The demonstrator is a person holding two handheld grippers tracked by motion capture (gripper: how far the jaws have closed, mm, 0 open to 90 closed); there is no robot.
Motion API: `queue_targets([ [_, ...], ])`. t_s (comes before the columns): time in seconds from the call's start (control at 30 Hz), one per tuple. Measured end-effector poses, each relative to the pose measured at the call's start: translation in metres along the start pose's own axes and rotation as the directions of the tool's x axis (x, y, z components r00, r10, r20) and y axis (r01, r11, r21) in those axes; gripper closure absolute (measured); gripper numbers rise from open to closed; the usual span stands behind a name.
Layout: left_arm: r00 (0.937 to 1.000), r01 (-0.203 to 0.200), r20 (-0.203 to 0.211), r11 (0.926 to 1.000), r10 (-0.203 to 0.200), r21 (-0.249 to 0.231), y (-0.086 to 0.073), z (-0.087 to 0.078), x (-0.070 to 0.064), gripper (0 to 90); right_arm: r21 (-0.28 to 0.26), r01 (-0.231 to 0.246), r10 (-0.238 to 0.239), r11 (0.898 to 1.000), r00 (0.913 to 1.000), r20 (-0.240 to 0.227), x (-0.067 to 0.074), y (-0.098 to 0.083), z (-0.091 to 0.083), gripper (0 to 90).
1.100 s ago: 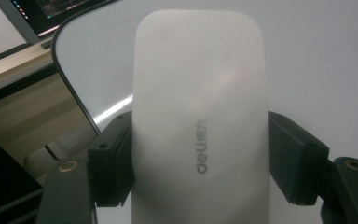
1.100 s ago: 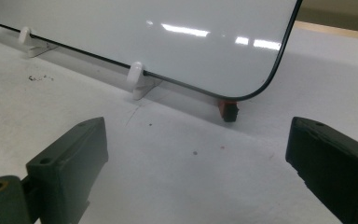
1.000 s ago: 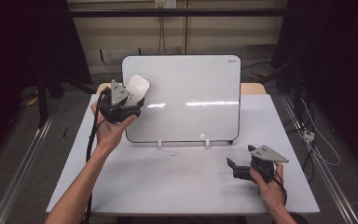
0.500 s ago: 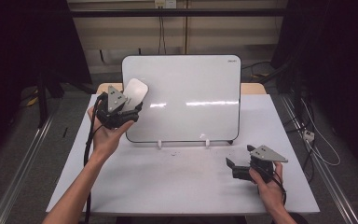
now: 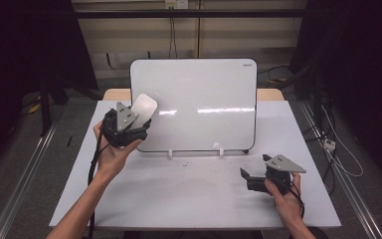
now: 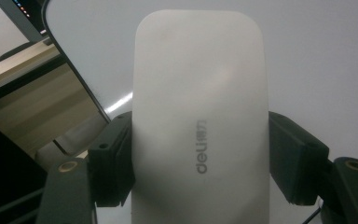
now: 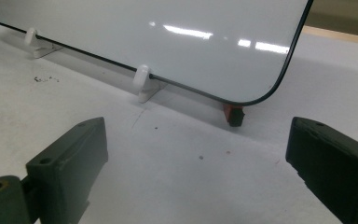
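One upright white rectangular whiteboard [image 5: 199,104] on two white clip feet [image 7: 142,79]; one white oblong plastic eraser [image 6: 200,121] at its left edge, clamped in left gripper [image 5: 129,130]; right gripper [image 5: 251,178], jaws apart, before its right corner

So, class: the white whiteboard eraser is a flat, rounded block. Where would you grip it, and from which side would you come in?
Grip the eraser across its two long narrow edges, near one end, coming in along its length. Its broad faces are too wide for the jaws, and the far end stays free to wipe the whiteboard. The left gripper holds it that way.
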State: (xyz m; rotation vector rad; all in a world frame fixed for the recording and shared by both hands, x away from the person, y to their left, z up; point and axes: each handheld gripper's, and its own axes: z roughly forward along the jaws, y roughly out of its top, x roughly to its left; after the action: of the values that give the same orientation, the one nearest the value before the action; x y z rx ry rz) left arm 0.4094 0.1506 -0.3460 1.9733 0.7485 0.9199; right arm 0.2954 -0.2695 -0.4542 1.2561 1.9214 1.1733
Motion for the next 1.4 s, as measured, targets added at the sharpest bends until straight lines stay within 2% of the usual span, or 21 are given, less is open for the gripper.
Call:
queue_targets([
  [0.13, 1.0, 0.003, 0.007, 1.0, -0.003, 0.005, -0.002, 0.004, -0.007, 31.2, 0.0, 0.0, 0.0, 1.0, 1.0, 0.0, 0.0, 0.0, 0.0, 5.5],
  [0.5, 0.9982, -0.048, 0.038, 0.9977, 0.046, 0.048, -0.012, 0.017, -0.027, 31.2, -0.003, 0.003, -0.003, 1.0, 1.0, -0.002, 0.0, 0.0, -0.001, 5.5],
  [0.8, 0.997, -0.068, 0.044, 0.9938, 0.064, 0.088, -0.023, 0.028, -0.031, 31.2, -0.001, 0.004, -0.004, 1.0, 1.0, -0.003, 0.0, 0.0, 0.0, 5.5],
  [0.97, 0.9954, -0.091, 0.039, 0.9909, 0.088, 0.099, -0.024, 0.031, -0.033, 31.2, 0.0, 0.004, -0.004, 1.0, 1.0, -0.004, 0.0, 0.0, 0.0, 5.5],
  [1.17, 0.9948, -0.1, 0.034, 0.9884, 0.096, 0.114, -0.032, 0.037, -0.034, 31.2, 0.0, 0.004, -0.004, 1.0, 1.0, -0.004, 0.0, 0.0, 0.0, 5.5],
  [1.33, 0.992, -0.126, 0.029, 0.9832, 0.123, 0.133, -0.037, 0.043, -0.035, 31.2, 0.001, 0.007, -0.007, 1.0, 1.0, -0.004, 0.001, 0.0, 0.001, 5.5],
  [1.4, 0.9875, -0.157, 0.014, 0.9781, 0.157, 0.136, -0.041, 0.046, -0.036, 31.2, 0.001, 0.006, -0.006, 1.0, 1.0, -0.004, 0.001, 0.0, 0.001, 5.5],
])
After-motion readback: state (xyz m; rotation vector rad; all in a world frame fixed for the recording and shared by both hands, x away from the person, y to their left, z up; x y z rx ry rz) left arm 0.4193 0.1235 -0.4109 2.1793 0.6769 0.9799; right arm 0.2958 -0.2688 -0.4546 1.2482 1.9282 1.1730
